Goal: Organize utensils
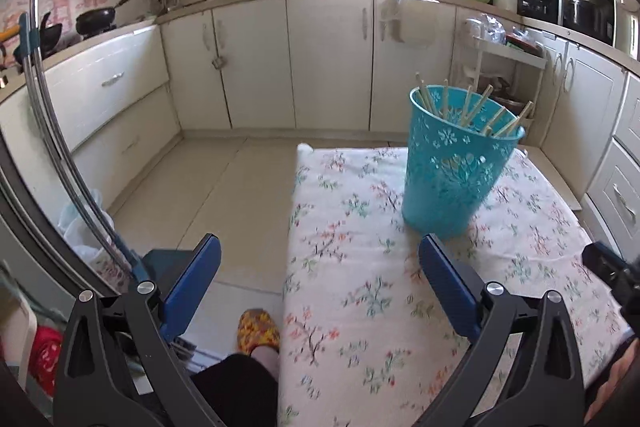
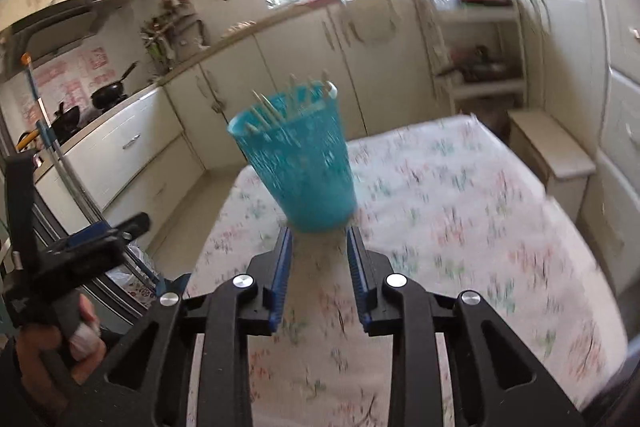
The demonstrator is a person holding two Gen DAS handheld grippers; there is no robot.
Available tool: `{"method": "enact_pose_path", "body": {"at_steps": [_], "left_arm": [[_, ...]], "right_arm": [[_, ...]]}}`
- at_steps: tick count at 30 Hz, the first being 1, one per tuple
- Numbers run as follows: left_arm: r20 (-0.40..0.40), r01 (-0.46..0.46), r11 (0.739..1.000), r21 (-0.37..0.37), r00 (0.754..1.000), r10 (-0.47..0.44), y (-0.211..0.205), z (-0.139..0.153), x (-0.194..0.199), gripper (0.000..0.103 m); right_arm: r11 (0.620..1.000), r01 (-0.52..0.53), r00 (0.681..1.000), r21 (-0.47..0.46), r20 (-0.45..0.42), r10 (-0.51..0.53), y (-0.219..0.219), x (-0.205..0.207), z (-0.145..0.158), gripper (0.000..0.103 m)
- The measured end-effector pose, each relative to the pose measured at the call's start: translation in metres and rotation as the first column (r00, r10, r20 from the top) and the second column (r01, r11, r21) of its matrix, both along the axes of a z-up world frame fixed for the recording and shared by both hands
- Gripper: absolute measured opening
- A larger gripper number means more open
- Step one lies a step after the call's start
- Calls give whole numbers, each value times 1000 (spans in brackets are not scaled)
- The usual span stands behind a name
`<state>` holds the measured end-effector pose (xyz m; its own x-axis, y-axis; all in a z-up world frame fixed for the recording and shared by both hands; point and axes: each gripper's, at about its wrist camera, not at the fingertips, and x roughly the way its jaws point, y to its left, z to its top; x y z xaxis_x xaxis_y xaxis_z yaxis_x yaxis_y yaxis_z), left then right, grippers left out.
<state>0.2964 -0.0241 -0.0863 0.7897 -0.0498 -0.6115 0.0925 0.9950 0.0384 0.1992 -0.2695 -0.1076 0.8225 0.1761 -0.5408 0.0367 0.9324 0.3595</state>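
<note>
Bin (image 1: 456, 163) stands upright on the tabletop (image 1: 360, 307), at about 1 o'clock in the left wrist view and 12 o'clock, just ahead of the fingertips, in the right wrist view. Chopsticks (image 1: 476, 107) lean inside it, tips fanned above the rim; being longer than the bin is deep, they rest against its wall. No loose utensils show on the floral cloth.

Left claw (image 1: 320, 251): spread wide, empty, hanging over the tabletop's left edge with floor below. Judged as parked clear of the work.

Right claw (image 2: 318, 231): parted narrowly, nothing between the pads, aimed straight at the bin's base. That view is motion-blurred, so contact with the bin cannot be told; a gap seems likely.

Judgement: chopsticks all appear collected; sorting looks near done. Risk: bin is light and tall, a nudge at the base could tip it.
</note>
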Motion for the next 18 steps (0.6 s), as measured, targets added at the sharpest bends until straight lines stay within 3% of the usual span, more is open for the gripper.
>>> {"method": "enact_pose_path", "body": {"at_steps": [1,3,5,9,12,18], "left_arm": [[-3,5,1000,4,1000,-5,1,3,-5,95],[8,6,1000,24,1000,-6,2,13,-21,95],[20,4,999,39,1000,-5,1,23,-38,95],[43,-15,998,61,999,12,-5,44,-82,95],[32,-12,997,74,999,10,-9,54,-109,95],[-26,11,999,37,1000,-10,-2,67,-154,95]], "right_arm": [[1000,6,1000,5,-1,-6,3,-6,0,32],[1000,11,1000,25,-3,-11,10,-20,5,55],[999,8,1000,32,-14,-7,19,-33,15,69],[999,-18,1000,29,-14,18,32,-55,43,87],[1000,-26,1000,-6,0,26,41,-76,65,95],[999,-8,1000,-45,15,9,51,-118,97,95]]}}
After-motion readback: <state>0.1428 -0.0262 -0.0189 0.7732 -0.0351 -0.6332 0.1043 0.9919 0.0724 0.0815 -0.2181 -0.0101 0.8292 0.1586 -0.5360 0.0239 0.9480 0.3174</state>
